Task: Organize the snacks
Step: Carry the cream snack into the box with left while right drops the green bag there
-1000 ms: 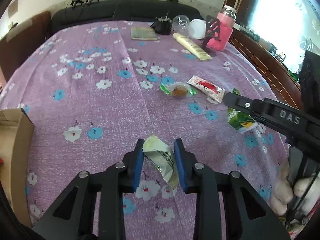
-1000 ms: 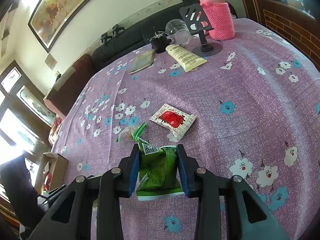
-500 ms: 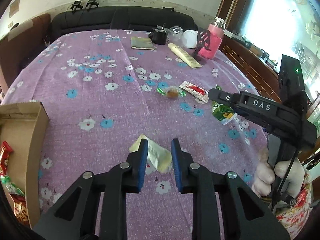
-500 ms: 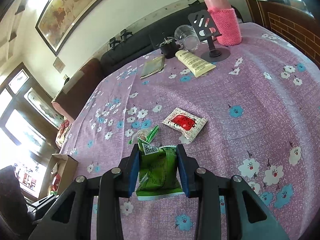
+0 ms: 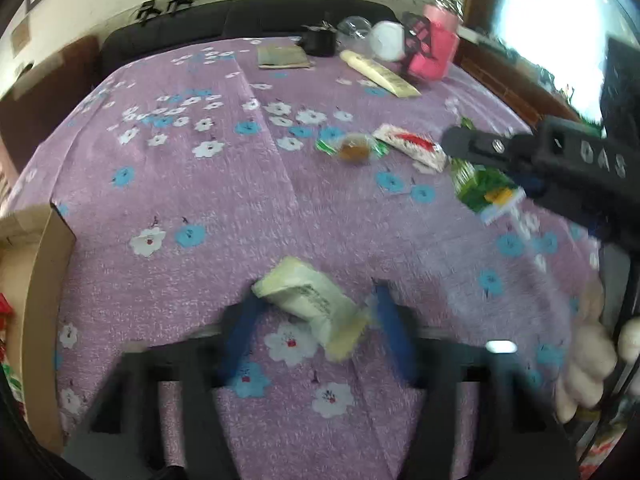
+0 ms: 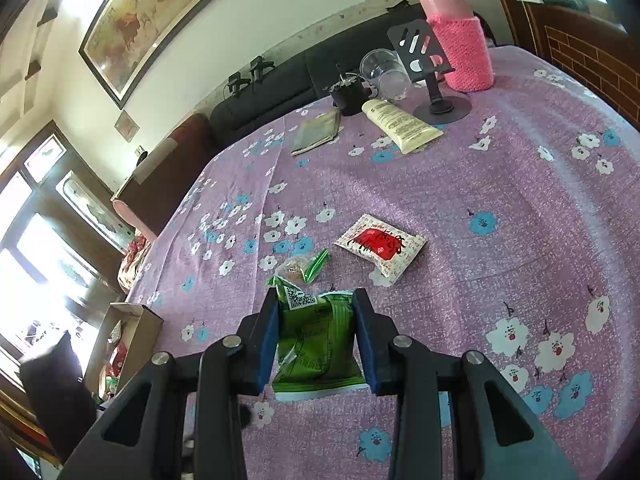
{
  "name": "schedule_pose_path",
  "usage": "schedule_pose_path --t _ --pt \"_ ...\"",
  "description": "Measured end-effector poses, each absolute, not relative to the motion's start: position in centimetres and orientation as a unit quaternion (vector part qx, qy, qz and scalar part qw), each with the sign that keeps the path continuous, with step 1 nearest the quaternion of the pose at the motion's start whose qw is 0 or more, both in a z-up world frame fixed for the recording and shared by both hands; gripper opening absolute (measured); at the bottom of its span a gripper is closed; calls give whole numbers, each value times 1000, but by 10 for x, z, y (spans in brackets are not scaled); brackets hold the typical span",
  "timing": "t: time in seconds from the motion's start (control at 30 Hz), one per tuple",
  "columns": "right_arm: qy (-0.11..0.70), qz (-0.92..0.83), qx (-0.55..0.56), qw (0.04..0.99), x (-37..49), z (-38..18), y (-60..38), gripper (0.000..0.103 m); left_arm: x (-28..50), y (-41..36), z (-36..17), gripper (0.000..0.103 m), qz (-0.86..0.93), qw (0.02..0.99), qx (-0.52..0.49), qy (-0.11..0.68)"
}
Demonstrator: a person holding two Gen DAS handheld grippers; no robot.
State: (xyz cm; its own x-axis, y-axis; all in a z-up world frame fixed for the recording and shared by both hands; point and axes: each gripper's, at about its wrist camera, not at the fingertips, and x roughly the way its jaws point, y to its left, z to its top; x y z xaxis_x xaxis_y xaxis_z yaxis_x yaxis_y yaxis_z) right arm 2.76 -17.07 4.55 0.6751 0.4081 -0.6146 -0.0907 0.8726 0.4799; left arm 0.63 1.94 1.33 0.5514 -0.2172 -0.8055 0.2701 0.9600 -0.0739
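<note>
My left gripper (image 5: pixel 316 312) is open, its blurred blue pads wide apart around a pale cream snack packet (image 5: pixel 312 304) that lies loose on the purple flowered cloth. My right gripper (image 6: pixel 316 308) is shut on a green snack packet (image 6: pixel 316 344) and holds it above the table; it also shows in the left wrist view (image 5: pixel 484 188). A red-and-white packet (image 6: pixel 380 246) and a small clear-wrapped brown snack (image 6: pixel 298 268) lie just beyond. A cardboard box (image 5: pixel 36 304) with snacks inside stands at the left edge.
At the far end stand a pink-sleeved bottle (image 6: pixel 456 36), a black phone stand (image 6: pixel 432 76), a clear cup (image 6: pixel 384 70), a cream tube (image 6: pixel 400 124), a dark pot (image 6: pixel 348 96) and a flat olive packet (image 6: pixel 316 132). A dark sofa is behind the table.
My left gripper has opened and let go of the cream packet, which now lies on the cloth. The right gripper keeps its hold on the green packet, barely moved.
</note>
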Motion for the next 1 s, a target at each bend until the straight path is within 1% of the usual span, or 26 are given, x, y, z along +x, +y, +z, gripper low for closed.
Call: schedule_pose_path --t 0.07,0.23,0.4,0.6,0.73,0.87,1.0 --pt "379 138 209 891 29 44 -171 35 4 19 17 37 -146 878 33 455" --pt "380 136 203 892 28 43 -169 35 -6 20 29 37 -148 886 38 437" --pt "374 143 204 894 25 46 -168 35 -22 37 50 37 -151 894 4 422" --pt "365 169 204 893 19 55 -158 35 -66 95 92 37 -112 916 -23 383" --pt "350 196 179 899 5 70 -135 35 -104 161 115 37 -51 930 -56 360" --pt "348 242 156 892 -17 89 -92 34 -135 219 121 38 2 931 -84 355" --pt "364 318 154 862 -38 102 -33 34 -154 261 109 38 41 925 -108 362"
